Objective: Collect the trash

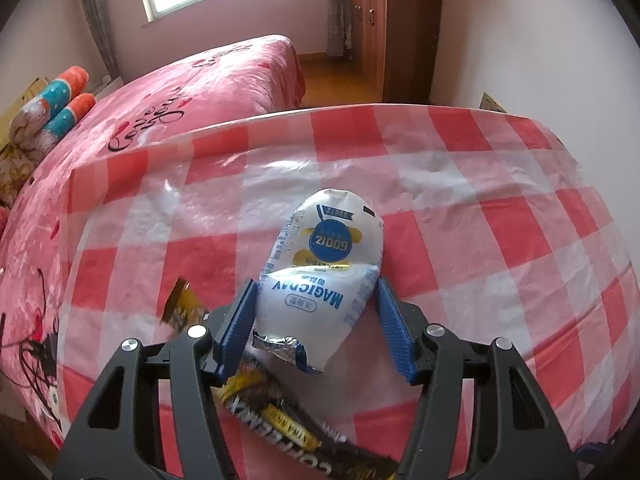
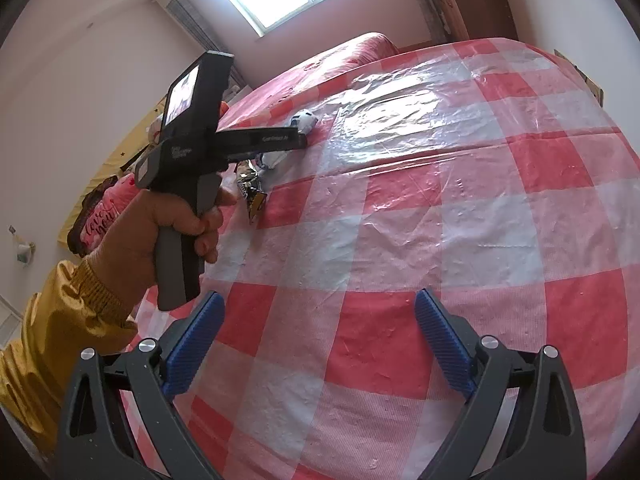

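Observation:
A white and blue snack bag (image 1: 324, 264) lies on the red-and-white checked tablecloth (image 1: 500, 240). My left gripper (image 1: 315, 282) stands around the bag's lower half, with both blue pads (image 1: 240, 316) against its sides, shut on it. A dark and yellow coffee wrapper (image 1: 280, 412) lies under the gripper, and a small yellow wrapper (image 1: 180, 304) sits to its left. In the right wrist view, a hand (image 2: 172, 216) holds the left gripper over the bag (image 2: 306, 120) and the wrappers (image 2: 252, 192). My right gripper (image 2: 320, 295) hovers open over bare cloth, holding nothing.
Clear plastic sheeting covers the tablecloth (image 2: 440, 120). A bed with a pink cover (image 1: 200, 80) stands beyond the table's left edge, with rolled pillows (image 1: 60, 100) on it. A wooden wardrobe (image 1: 380, 28) stands at the back wall. A yellow sleeve (image 2: 60, 320) is at the lower left.

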`<action>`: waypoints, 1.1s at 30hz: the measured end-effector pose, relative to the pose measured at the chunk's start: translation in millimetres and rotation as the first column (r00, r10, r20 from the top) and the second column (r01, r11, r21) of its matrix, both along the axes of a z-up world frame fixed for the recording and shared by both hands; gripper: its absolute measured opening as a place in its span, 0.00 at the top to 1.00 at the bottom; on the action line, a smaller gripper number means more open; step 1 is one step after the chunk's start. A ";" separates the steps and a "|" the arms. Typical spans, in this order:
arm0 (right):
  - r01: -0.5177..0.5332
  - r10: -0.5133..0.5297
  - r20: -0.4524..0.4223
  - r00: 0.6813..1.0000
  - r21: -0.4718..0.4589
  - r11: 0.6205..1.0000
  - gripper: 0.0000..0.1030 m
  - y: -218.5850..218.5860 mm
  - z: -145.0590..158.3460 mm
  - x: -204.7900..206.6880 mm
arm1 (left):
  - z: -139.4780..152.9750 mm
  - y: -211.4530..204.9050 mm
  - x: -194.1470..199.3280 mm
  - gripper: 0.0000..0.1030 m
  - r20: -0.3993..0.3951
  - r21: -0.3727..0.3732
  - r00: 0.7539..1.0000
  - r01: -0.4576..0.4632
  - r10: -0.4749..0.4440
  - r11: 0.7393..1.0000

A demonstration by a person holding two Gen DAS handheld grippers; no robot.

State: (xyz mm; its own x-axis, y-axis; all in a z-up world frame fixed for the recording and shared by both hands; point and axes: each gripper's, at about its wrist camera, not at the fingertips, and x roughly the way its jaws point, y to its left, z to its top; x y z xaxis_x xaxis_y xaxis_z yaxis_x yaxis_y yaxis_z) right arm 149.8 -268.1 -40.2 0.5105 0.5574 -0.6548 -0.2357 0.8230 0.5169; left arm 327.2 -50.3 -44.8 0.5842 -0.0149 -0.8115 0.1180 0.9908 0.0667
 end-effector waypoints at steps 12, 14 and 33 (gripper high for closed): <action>0.027 -0.027 0.011 1.000 0.003 1.000 0.08 -8.9 2.1 2.6 | -1.0 22.9 -92.9 0.42 -0.024 -0.115 1.000 -0.007 0.005 0.993; 0.029 -0.029 0.016 0.999 0.000 1.000 0.08 -9.2 3.3 1.3 | -1.3 24.5 -116.6 0.42 -0.033 -0.135 0.999 0.003 -0.007 0.991; -0.057 0.061 0.051 0.997 -0.077 0.995 0.08 28.5 5.0 -11.5 | 22.5 78.7 -229.5 0.34 -0.003 -0.235 0.999 -0.050 0.050 0.971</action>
State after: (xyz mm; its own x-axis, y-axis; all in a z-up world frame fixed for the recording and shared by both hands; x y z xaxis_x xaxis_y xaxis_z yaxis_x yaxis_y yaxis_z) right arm 138.3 -239.6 -35.1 0.5129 0.5376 -0.6692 -0.3107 0.8430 0.4391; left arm 97.7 28.4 -22.3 0.5914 -0.1758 -0.7870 0.0680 0.9833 -0.1686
